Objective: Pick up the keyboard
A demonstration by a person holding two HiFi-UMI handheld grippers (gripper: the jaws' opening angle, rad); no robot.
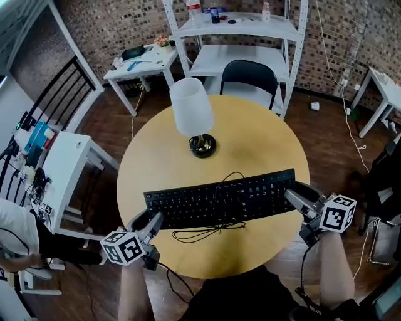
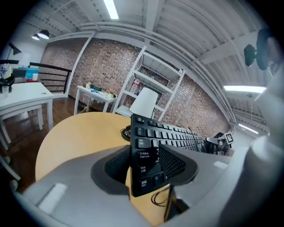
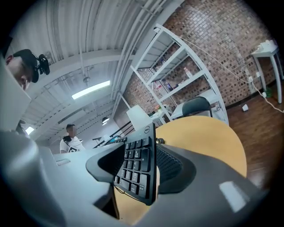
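Keyboard (image 1: 219, 199) looked light and stiff — best taken at its short ends, where the left gripper (image 1: 150, 223) and right gripper (image 1: 298, 198) each had jaws clamped on it.

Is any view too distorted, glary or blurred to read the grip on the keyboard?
Head view: even light, slight bending at the edges, keyboard sharp. Left gripper view: heavy fisheye, dark corners, ceiling light blown out, yet the left gripper is clearly clamped on the keyboard. Right gripper view: same fisheye, right gripper body soft up close, keyboard end crisp.
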